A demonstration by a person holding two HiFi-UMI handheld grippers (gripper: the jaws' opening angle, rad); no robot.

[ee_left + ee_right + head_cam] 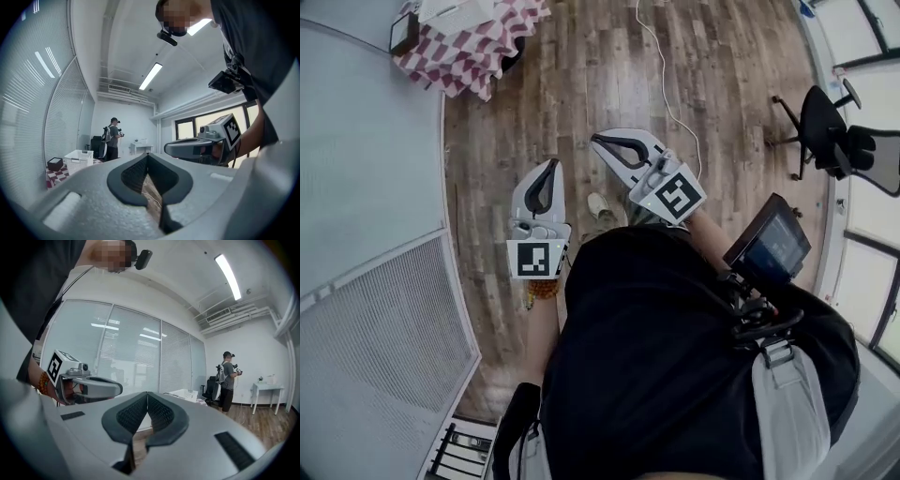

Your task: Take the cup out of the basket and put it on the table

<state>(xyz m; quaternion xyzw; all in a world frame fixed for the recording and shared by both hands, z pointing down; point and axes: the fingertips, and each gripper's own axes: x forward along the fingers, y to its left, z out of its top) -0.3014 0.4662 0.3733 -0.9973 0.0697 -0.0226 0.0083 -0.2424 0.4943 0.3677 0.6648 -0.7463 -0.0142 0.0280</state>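
Wood planks run under your feet across an office floor point(534, 84), with slatted blinds point(375, 319) behind glass on your left and a black office chair point(820, 127) off to your right. A white cable point(661, 75) trails over the floor ahead of you.

You hold both tools out in front of your chest, over the floor, well apart from the tabletop point(469, 56) with the red-and-white checked cloth in the far left corner. Your left gripper point(551, 167) points ahead; its own view shows the jaws pressed together at the tips, with only floor and cable seen through the gap behind the dark pads. Your right gripper point(596, 142) angles toward the left one, and its jaws are likewise pressed together on nothing.

On the checked cloth stands the white basket point(78, 160), upright, with a dark box point(55, 164) just beside it. From where you stand the cup cannot be made out in any view; the basket's latticed wall is all that shows.

Farther back in the room, another person point(112, 138) in a cap stands near a small white desk point(267, 387).
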